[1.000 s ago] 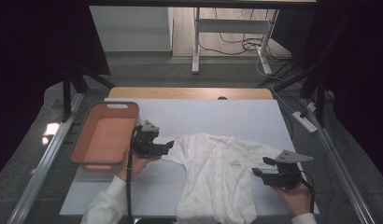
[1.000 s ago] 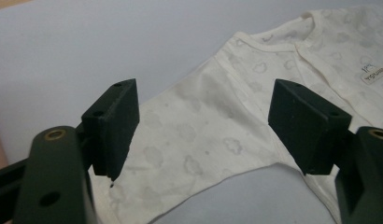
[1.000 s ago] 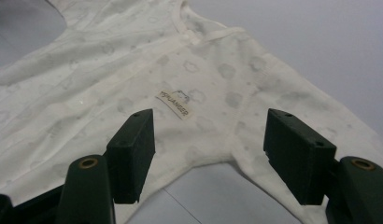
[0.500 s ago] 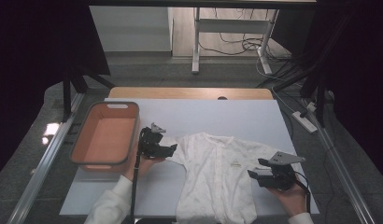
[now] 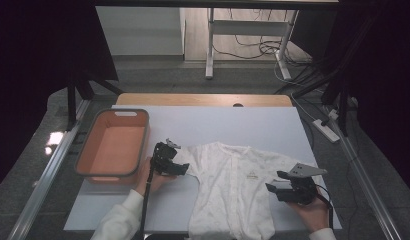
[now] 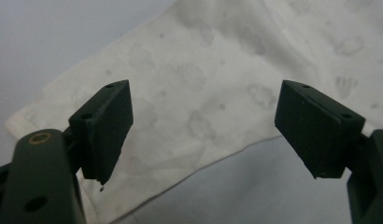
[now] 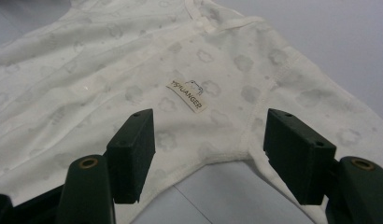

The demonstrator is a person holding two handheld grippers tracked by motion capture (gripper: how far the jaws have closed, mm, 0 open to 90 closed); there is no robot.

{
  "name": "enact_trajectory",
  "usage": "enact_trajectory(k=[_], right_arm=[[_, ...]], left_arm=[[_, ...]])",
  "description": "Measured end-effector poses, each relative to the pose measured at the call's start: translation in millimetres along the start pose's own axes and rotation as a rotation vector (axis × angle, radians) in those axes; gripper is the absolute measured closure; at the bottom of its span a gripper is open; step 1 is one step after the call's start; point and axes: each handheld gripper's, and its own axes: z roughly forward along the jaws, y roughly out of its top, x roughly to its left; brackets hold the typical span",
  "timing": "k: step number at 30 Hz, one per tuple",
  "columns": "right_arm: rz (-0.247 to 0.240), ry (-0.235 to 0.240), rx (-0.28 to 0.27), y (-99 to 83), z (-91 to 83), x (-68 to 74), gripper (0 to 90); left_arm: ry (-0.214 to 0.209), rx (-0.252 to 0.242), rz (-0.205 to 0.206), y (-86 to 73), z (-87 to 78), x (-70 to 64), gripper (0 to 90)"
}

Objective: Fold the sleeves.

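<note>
White baby garment (image 7: 147,84) bears sewn label (image 7: 187,96) reading "YSHUANGER".

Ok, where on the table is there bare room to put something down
The widest free patch is the far strip of the table, between the garment and the far edge. A smaller one lies near the front left, below the orange bin. The middle is crowded: garment, left tool and right tool.
</note>
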Motion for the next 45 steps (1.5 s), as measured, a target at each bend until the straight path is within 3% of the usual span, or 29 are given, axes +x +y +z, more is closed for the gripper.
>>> enact_trajectory(k=[9,12,14,22,23,29,36,45], right_arm=[[0.01,-0.001,0.013,-2.3,1.0,-2.7,34.0],[0.015,-0.002,0.014,-2.7,1.1,-3.2,34.1],[0.018,-0.002,0.014,-2.6,0.9,-3.5,34.0],[0.02,-0.003,0.014,-2.3,1.0,-3.1,34.1],[0.02,-0.004,0.015,-2.3,1.2,-3.0,34.1],[0.016,-0.006,0.016,-2.7,1.0,-3.3,34.1],[0.034,0.0,0.002,-2.5,-0.3,-4.4,34.1],[0.032,0.0,0.009,-2.9,0.9,-4.4,34.2]], left_arm=[[-0.012,0.058,0.008,-5.0,8.1,4.0,19.1],[0.015,0.05,0.011,-6.0,8.4,2.3,24.3],[0.021,0.036,0.0,-6.0,7.6,1.1,32.5],[0.013,0.015,-0.002,-5.0,5.9,0.4,82.0],[0.005,0.013,-0.004,-5.1,5.8,1.2,84.6],[0.002,-0.002,0.001,-3.7,4.8,-0.8,86.4],[-0.029,-0.106,0.025,4.5,-11.1,-12.4,86.5],[-0.087,-0.2,0.05,11.8,-22.5,-31.4,86.4]])
